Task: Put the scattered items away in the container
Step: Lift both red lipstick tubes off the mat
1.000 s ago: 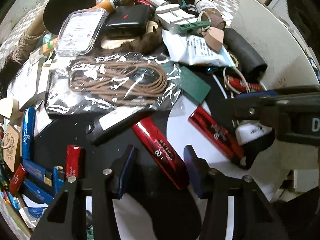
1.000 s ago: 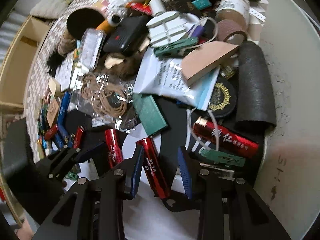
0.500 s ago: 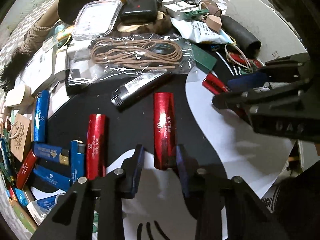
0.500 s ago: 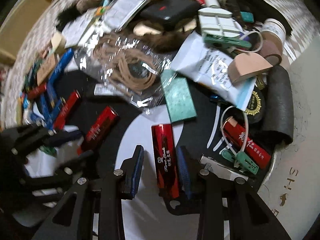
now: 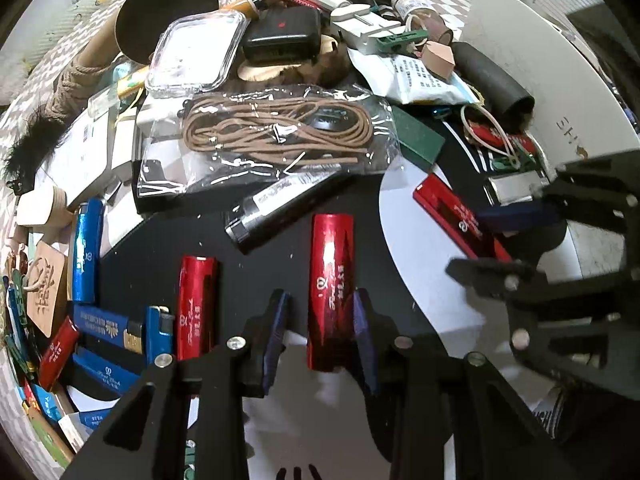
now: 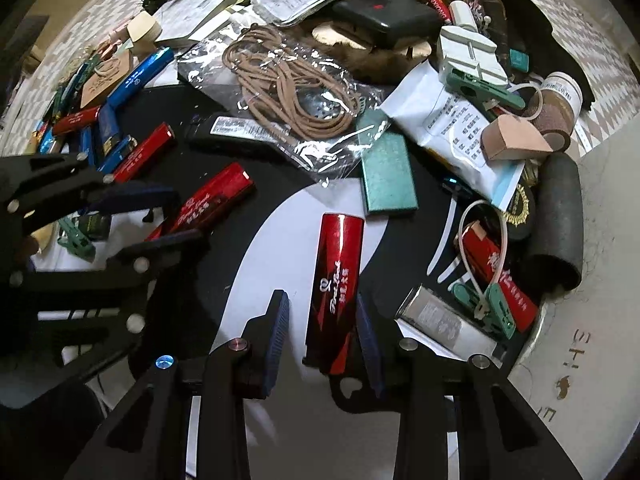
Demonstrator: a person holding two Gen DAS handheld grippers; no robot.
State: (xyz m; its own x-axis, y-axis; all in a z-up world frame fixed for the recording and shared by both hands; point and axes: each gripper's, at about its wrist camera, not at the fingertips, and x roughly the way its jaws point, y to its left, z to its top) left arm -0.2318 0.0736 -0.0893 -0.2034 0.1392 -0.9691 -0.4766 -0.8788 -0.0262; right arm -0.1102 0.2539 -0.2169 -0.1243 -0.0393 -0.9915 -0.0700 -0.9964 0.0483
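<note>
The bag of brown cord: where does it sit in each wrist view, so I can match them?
Left wrist: the bag of brown cord lies upper centre, above the black lighter.
Right wrist: the bag lies upper centre-left, right of the blue lighters.
Shared landmark: the green card at the bag's right corner.

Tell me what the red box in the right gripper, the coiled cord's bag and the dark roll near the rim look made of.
Red box: glossy foil-coated card, probably; bright glare streaks.
Bag: clear thin plastic; crinkles, cord visible through it.
Dark roll: matte foam or rubber, uncertain; no shine, hollow end.
</note>
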